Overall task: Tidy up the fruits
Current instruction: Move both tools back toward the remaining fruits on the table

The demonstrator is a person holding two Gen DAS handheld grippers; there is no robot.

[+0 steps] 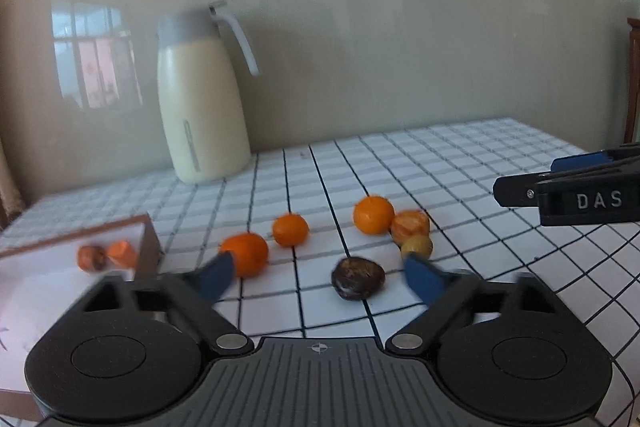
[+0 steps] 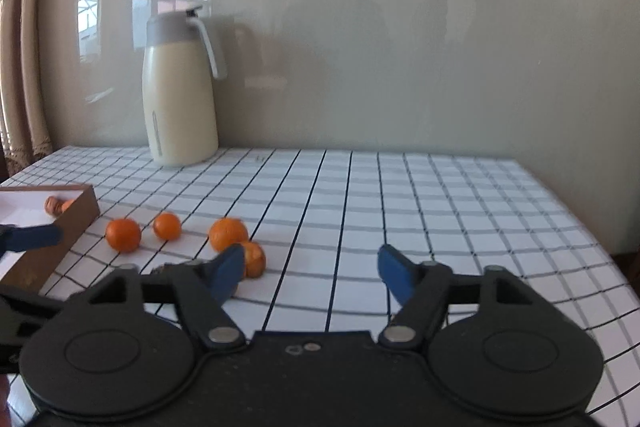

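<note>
Three oranges lie on the checked tablecloth: one [image 1: 245, 253] by my left fingertip, one [image 1: 290, 229] behind it, one [image 1: 373, 214] further right. A peeled-looking orange fruit [image 1: 410, 225], a small yellowish fruit [image 1: 417, 247] and a dark brown fruit [image 1: 357, 277] lie near them. My left gripper [image 1: 318, 277] is open and empty, just before the dark fruit. A brown box [image 1: 146, 239] at the left holds two small fruits [image 1: 93, 257]. My right gripper [image 2: 311, 269] is open and empty, right of the oranges [image 2: 228, 234].
A cream thermos jug [image 1: 202, 99] with a grey lid stands at the back by the wall; it also shows in the right wrist view [image 2: 180, 95]. The table's right edge [image 2: 592, 227] drops off. A curtain [image 2: 20, 47] hangs at the far left.
</note>
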